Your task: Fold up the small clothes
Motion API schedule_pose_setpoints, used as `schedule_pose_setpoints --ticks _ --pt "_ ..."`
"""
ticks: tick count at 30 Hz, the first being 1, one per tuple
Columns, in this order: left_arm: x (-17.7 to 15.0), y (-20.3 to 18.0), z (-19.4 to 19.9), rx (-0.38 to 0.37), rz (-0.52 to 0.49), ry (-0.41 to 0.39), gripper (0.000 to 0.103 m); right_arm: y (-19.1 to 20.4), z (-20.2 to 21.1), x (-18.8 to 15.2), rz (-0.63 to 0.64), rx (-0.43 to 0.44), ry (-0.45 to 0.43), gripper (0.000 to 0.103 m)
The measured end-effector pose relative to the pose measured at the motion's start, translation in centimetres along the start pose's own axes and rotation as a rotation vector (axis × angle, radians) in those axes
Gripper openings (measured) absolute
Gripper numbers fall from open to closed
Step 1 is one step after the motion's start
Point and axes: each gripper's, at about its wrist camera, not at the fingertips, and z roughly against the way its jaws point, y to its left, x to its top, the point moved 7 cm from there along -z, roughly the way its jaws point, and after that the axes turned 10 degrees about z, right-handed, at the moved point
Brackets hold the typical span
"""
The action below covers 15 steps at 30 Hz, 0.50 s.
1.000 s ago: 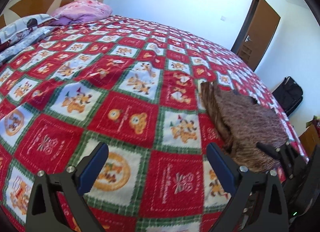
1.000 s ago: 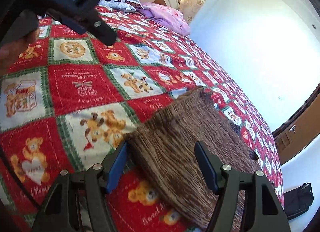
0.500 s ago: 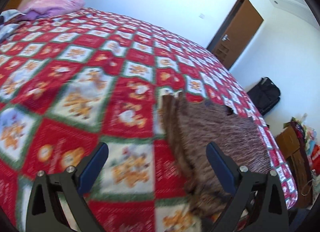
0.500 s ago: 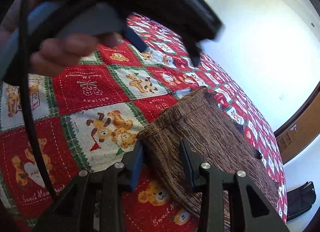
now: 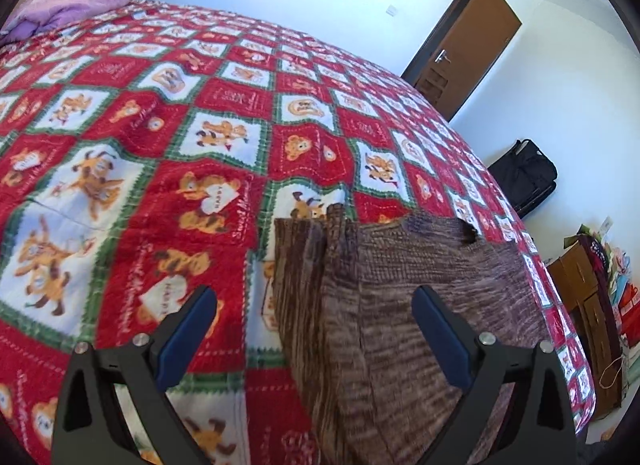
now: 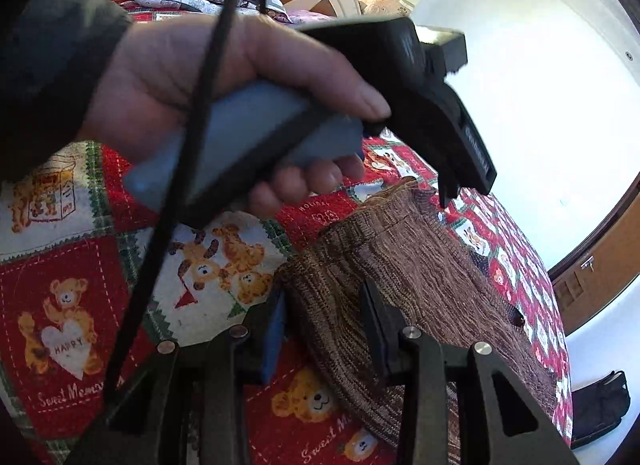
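Right hand-held gripper (image 6: pixel 322 339) is pinching the near corner of the brown knitted garment (image 6: pixel 416 289); its jaws have just been closing, and the fabric is bunched between the blue pads, so the grip looks seated. Holding one corner fixed probably gives the fold an anchor. The garment is lying flat on the bed, on the red patchwork bedspread (image 5: pixel 168 169) with bear and dog squares, near the bedspread's edge on the door side.

Left hand-held gripper (image 5: pixel 314 331) is standing wide open above the garment's left edge, with nothing between its pads (image 5: pixel 186 331); one finger is over the bedspread, the other over the knit. This straddling position appears intended for taking the second corner. The person's left hand (image 6: pixel 224 105) is gripping the grey handle, its cable trailing across the right wrist view.
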Motion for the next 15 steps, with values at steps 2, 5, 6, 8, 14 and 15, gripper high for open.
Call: schedule_pose_setpoints --ticks 2,5,6,8,14,15 --pt "0.1 0.0 -0.5 -0.001 0.003 0.002 0.099 -0.1 0.0 -0.1 -0.005 0.003 -0.002 0.038" --pt "0.1 -0.3 -1.1 0.010 -0.017 0.007 0.090 -0.1 0.1 -0.1 -0.015 0.007 -0.006 0.037" --pt "0.1 -0.4 -1.4 0.005 -0.016 0.021 0.086 -0.2 0.1 -0.1 -0.018 0.011 -0.007 0.036" --pt "0.0 -0.6 -2.0 -0.008 -0.007 0.050 0.073 -0.3 0.2 -0.2 -0.032 0.028 -0.008 0.024" --pt "0.4 -0.8 -2.7 -0.040 0.027 0.088 0.015 -1.3 1.0 -0.8 -0.083 0.064 -0.028 0.010" --pt "0.6 -0.8 -2.6 -0.039 0.039 0.083 0.014 -1.5 1.2 -0.9 -0.087 0.065 -0.032 0.010"
